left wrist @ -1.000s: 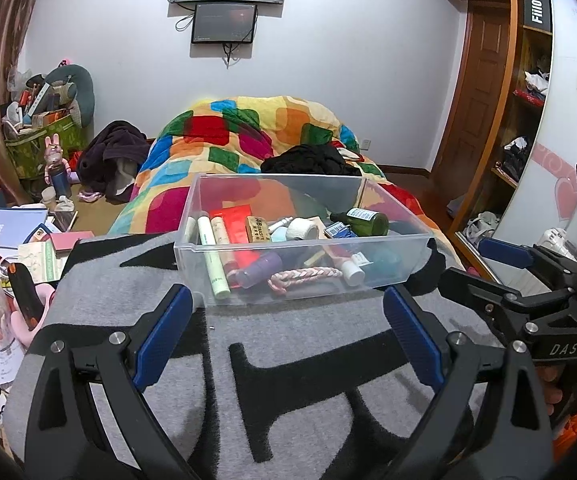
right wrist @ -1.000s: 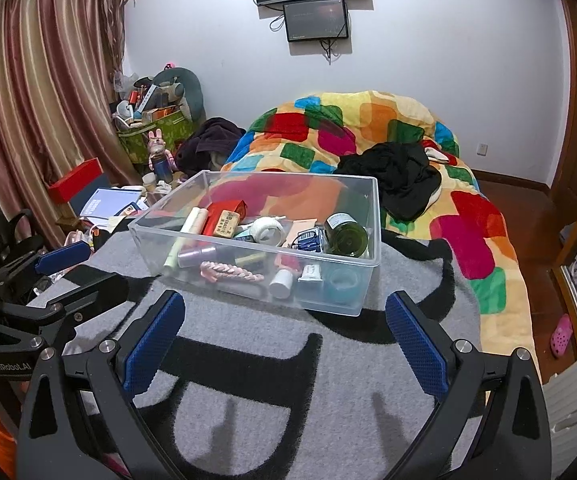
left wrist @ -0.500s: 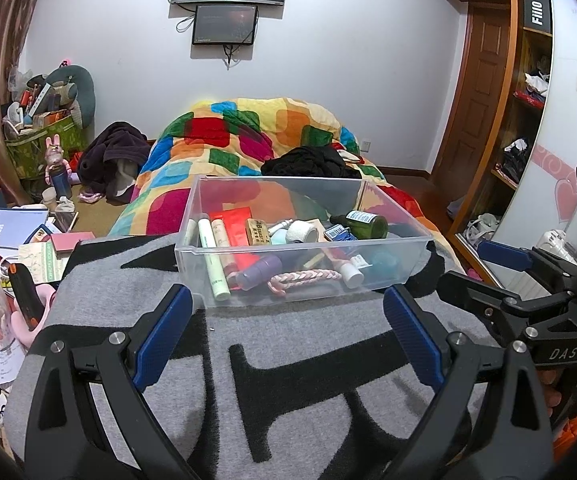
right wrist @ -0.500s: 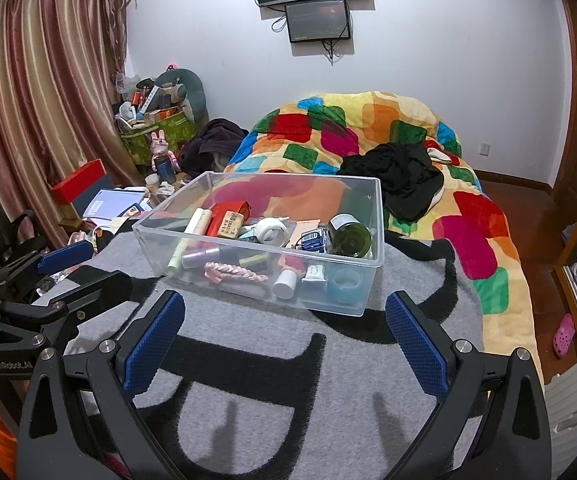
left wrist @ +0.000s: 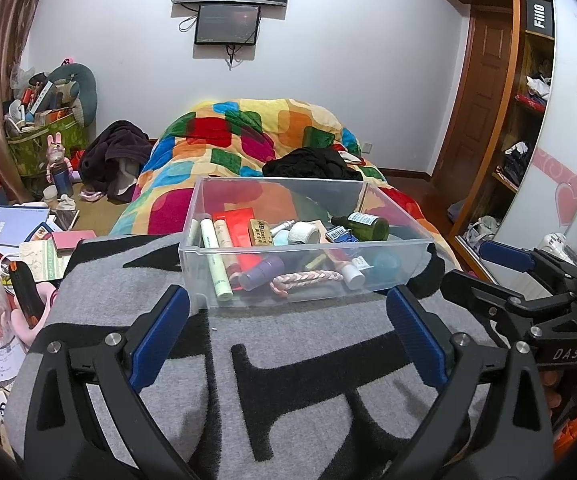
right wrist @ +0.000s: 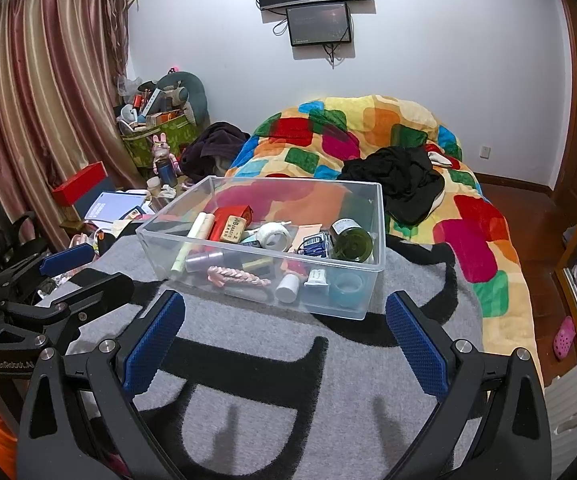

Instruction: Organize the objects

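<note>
Sitting on the grey-and-black blanket (left wrist: 288, 360) at twelve o'clock from both my grippers, the clear plastic bin (left wrist: 304, 280) runs its long axis from nine to three o'clock, holding a green bottle (left wrist: 362, 226) lying on its side with its neck toward nine o'clock, a pink braided rope (left wrist: 308, 279), a tape roll (left wrist: 304, 232) and white tubes (left wrist: 214, 256). My left gripper (left wrist: 288, 336) and right gripper (right wrist: 284, 340) both hover above the blanket, just short of the bin's near wall, fingers spread wide and gripping nothing. Beyond the bin lies the patchwork quilt (right wrist: 368, 128).

Bin (left wrist: 304, 284) on blanket (left wrist: 288, 360), bottle (left wrist: 362, 227) seemingly at its right.
</note>
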A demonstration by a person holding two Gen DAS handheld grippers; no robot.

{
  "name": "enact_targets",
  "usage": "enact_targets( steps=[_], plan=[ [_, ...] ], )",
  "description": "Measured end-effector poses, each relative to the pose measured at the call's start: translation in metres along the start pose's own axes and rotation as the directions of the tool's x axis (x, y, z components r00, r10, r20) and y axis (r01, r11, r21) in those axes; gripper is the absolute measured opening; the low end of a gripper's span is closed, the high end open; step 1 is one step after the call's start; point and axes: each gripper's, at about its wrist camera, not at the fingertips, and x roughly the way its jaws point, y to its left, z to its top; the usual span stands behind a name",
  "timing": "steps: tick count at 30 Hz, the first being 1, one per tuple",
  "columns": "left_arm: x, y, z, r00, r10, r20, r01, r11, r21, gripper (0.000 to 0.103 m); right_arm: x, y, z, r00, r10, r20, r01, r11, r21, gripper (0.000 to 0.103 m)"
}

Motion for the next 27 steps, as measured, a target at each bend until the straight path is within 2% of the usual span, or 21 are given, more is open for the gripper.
enact_targets(
  steps=[27],
  plan=[
    [0.0047, -0.0006, -0.0019, 0.999, -0.023, -0.041, 0.022, 1.000, -0.023, 0.100, 0.0022, -0.0014, -0.0002, 1.000, 0.003, -0.009, -0.003, 1.000, 0.007, 0.100]
  ],
)
